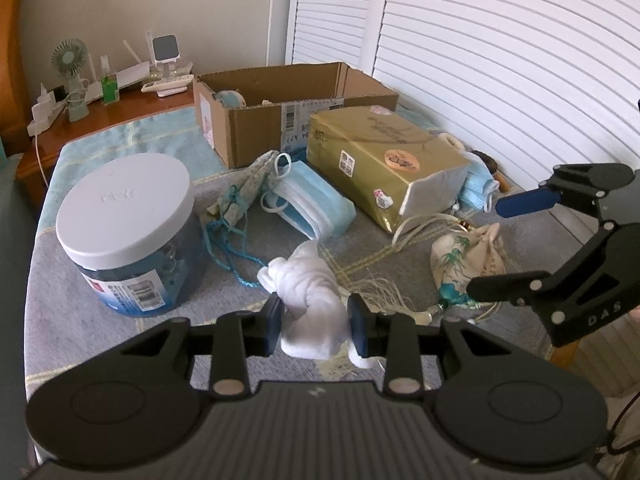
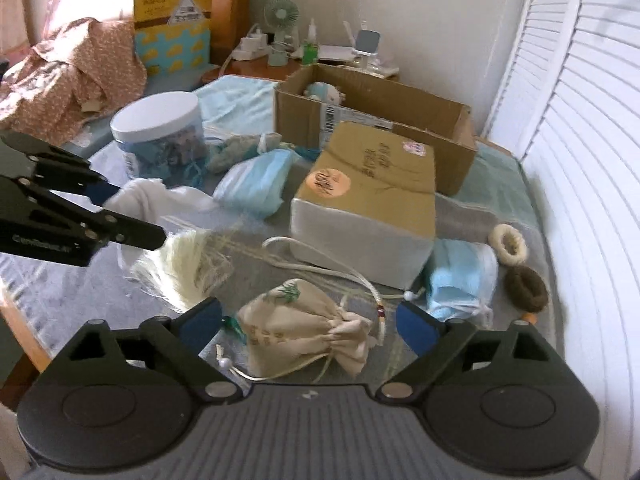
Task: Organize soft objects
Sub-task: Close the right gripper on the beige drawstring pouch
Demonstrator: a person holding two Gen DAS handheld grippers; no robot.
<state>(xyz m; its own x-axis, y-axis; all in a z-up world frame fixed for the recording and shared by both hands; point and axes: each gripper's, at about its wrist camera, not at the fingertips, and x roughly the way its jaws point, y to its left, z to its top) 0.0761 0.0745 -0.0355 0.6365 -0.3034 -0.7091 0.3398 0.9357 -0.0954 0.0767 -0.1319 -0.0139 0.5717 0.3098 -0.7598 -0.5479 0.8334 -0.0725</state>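
The left gripper [image 1: 314, 322] is pinching the limp, light white cloth [image 1: 310, 280] at its bunched middle above the worktop [image 1: 120, 340], while the right gripper's [image 2: 308, 322] fingers are gaping wide around the soft drawstring pouch [image 2: 304, 328].

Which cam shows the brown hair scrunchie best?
Right wrist view: the brown scrunchie lies fully visible on the bed, just below the cream scrunchie and beside a blue mask. In the left wrist view it isn't discernible.
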